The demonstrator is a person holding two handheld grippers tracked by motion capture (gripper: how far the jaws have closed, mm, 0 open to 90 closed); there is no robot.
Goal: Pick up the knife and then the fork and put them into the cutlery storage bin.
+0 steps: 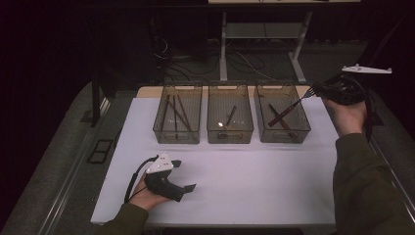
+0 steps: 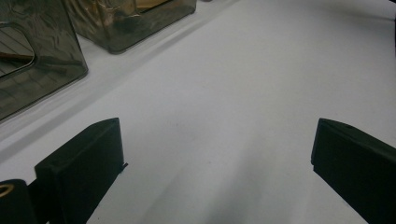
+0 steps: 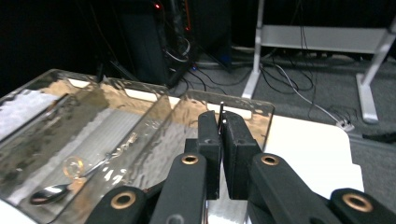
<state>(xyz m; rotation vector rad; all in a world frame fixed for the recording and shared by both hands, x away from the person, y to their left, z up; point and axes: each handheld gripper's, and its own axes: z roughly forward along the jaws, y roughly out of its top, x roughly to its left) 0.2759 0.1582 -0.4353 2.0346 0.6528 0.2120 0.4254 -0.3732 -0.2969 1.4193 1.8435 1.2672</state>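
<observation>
**Fork over right bin, drop pending**

Right gripper (image 1: 313,91) is clamped on a slim dark-handled metal fork (image 1: 288,108), held over the right-hand clear smoky plastic bin (image 1: 282,138). In the high view the fork slants down-left from the jaws, tines near the gripper, handle end dipping toward the bin's inside. The right gripper view shows the jaws pinched nearly together with a thin metal edge between the pads (image 3: 219,140). Not released yet.

Left gripper (image 1: 182,176) lies low on the white tabletop (image 1: 254,181) at the near left, jaws wide apart, nothing between them; the left gripper view shows bare table between the pads (image 2: 84,172).

Sorting looks mostly done. Left clear plastic bin (image 1: 177,138) holds long dark chopstick-like sticks (image 1: 172,113). Middle clear plastic bin (image 1: 230,137) holds a shiny metal spoon (image 3: 70,182). The right bin already has one or two dark-handled utensils (image 1: 283,122); can't tell their exact type. No loose cutlery on the tabletop.

Left to do, likely: lower the fork into the right bin and let go.
</observation>
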